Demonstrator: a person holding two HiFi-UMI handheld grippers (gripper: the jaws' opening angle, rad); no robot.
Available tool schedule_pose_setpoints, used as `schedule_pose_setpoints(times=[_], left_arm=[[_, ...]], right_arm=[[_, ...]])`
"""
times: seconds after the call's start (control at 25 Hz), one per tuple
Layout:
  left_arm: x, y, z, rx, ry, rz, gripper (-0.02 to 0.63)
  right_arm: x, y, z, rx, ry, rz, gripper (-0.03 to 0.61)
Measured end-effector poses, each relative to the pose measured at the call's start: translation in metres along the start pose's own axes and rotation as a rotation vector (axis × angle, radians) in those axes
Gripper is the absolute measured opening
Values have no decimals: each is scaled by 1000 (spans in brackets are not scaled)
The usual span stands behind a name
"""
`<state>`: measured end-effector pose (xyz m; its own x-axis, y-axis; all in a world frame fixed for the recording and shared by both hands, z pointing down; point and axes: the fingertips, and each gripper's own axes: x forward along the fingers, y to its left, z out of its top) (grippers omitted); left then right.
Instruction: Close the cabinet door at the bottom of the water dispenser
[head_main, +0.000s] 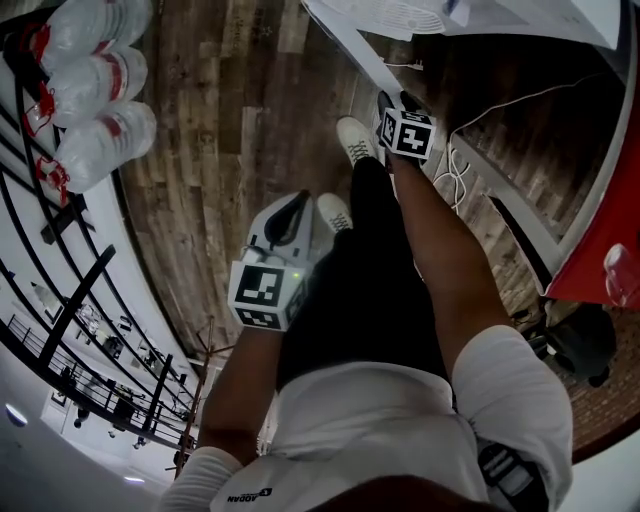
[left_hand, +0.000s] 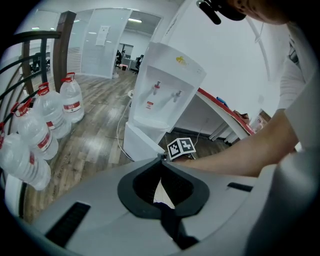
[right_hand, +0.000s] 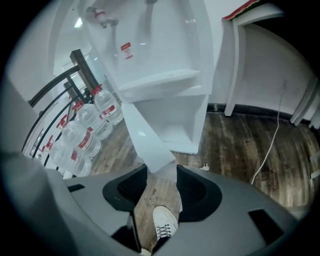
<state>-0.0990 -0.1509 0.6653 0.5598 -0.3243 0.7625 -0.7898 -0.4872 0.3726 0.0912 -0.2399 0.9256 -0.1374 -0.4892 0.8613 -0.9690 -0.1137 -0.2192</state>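
Observation:
The white water dispenser (right_hand: 155, 50) stands ahead, its bottom cabinet (right_hand: 182, 125) empty and open. The white cabinet door (right_hand: 147, 137) swings out toward me, its lower edge just above my right gripper (right_hand: 161, 172). That gripper is open, with floor and a white shoe showing between its jaws. In the left gripper view the dispenser (left_hand: 165, 90) and the door (left_hand: 142, 145) lie further off, with the right gripper's marker cube (left_hand: 180, 147) in front. My left gripper (left_hand: 161, 175) holds nothing and shows a narrow gap. From the head view, the left gripper (head_main: 290, 215) is near my legs and the right gripper (head_main: 395, 100) is further forward.
Several large water bottles (right_hand: 80, 135) stand on the wood floor left of the dispenser, by a black railing (left_hand: 30, 55). A red-topped white table (left_hand: 225, 110) stands to its right, and a white cable (right_hand: 270, 155) trails across the floor there.

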Motion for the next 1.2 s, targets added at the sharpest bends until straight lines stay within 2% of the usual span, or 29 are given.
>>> schedule_pose_setpoints(times=[0.08, 0.16, 0.24, 0.44, 0.8, 1.2], left_arm=[[4, -1, 4, 5, 2, -5, 0], [8, -3, 8, 13, 5, -11, 0], [12, -5, 12, 19, 4, -15, 0], [21, -7, 17, 23, 11, -25, 0], [34, 2, 16, 13, 24, -17, 0], [41, 2, 21, 2, 18, -24, 0]], right_arm=[[1, -8, 4, 58, -3, -10, 196], [2, -14, 9, 62, -6, -14, 187], [3, -21, 16, 30, -10, -21, 162], [7, -41, 32, -21, -24, -33, 152], [17, -75, 69, -224, -32, -80, 147], [25, -92, 98, -270, -35, -103, 137]])
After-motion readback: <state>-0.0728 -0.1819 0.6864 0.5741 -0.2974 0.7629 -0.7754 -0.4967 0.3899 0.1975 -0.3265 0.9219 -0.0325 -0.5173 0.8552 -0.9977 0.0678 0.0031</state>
